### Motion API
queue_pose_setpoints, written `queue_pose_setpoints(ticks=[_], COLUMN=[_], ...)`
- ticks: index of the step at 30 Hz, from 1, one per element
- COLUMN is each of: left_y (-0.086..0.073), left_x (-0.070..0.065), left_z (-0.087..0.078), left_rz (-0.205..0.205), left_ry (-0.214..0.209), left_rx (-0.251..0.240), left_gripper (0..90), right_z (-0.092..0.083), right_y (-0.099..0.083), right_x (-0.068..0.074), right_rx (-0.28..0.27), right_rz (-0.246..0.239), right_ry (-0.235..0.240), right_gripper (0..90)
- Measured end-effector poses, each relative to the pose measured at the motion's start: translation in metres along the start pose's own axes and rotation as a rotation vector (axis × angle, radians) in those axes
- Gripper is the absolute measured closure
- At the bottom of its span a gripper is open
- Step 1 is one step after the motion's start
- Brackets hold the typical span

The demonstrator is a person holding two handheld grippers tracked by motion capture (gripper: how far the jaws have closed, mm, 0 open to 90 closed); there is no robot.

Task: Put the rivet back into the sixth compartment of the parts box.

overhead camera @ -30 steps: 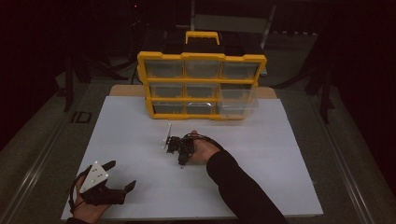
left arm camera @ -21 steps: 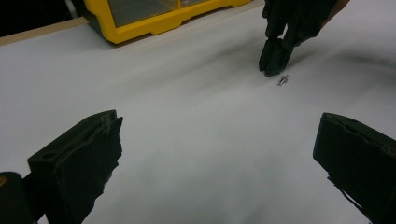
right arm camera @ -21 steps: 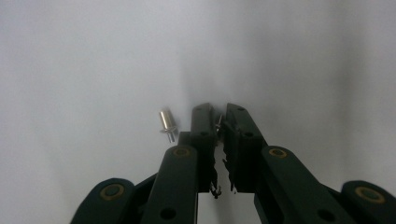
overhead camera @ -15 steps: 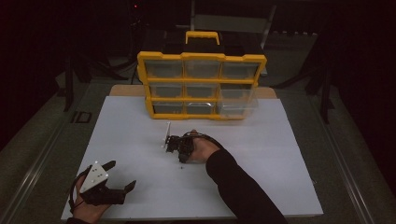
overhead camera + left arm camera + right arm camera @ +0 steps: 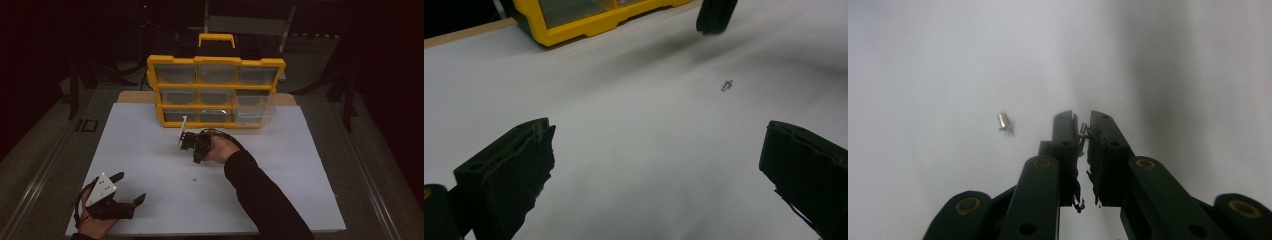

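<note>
My right gripper (image 5: pixel 196 159) hangs above the middle of the white sheet (image 5: pixel 300 190), tips pointing down. Its jaws are shut, and a tiny pale metal part (image 5: pixel 1082 130) looks pinched between the tips (image 5: pixel 1083 125). A second small metal part (image 5: pixel 1006 123) lies loose on the sheet just below it, a dark speck (image 5: pixel 194 179) from above and a short pin (image 5: pixel 726 85) in the left gripper view. My left gripper (image 5: pixel 131 187) rests at the sheet's front left, jaws wide open (image 5: pixel 654 150) with nothing between them.
A yellow organiser (image 5: pixel 215 62) with clear drawers stands upright at the back of the sheet, its handle on top. Its lower right drawer (image 5: pixel 255 117) looks pulled out. The organiser's base (image 5: pixel 574 30) shows far ahead of the left gripper. Dark floor surrounds the table.
The right gripper has lifted off the sheet and drifted slightly toward the organiser, leaving a small part lying where it was. The left gripper has stayed put.
</note>
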State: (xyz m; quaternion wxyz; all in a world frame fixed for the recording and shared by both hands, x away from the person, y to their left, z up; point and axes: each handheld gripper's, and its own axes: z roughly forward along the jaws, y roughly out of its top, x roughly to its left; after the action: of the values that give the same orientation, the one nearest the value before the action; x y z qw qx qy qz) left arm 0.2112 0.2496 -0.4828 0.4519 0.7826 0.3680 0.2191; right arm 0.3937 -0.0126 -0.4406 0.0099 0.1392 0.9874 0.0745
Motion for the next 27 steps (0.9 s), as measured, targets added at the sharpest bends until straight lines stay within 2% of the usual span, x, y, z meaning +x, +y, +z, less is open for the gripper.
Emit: queue_pose_setpoints(ticks=[8, 10, 16, 20, 27], left_y=[0.000, 0.000, 0.000, 0.000, 0.000], left_x=[0.000, 0.000, 0.001, 0.000, 0.001], left_z=[0.000, 0.000, -0.001, 0.000, -0.001], left_rz=[-0.002, -0.002, -0.005, -0.004, -0.006], left_ry=[0.002, 0.002, 0.002, 0.001, 0.001], left_rx=[0.000, -0.001, 0.000, -0.001, -0.004], left_gripper=[1.7, 1.7, 1.7, 1.7, 1.7], right_z=[-0.030, -0.037, -0.057, -0.071, -0.096], right_y=[0.000, -0.001, -0.003, -0.005, -0.010], right_x=[-0.018, -0.022, -0.035, -0.043, -0.061], right_rx=[-0.041, -0.054, -0.075, -0.108, -0.170], right_rz=[0.039, 0.067, 0.091, 0.106, 0.162], right_ry=[-0.032, -0.032, -0.058, -0.071, -0.092], right_gripper=[82.0, 82.0, 82.1, 82.1, 82.2])
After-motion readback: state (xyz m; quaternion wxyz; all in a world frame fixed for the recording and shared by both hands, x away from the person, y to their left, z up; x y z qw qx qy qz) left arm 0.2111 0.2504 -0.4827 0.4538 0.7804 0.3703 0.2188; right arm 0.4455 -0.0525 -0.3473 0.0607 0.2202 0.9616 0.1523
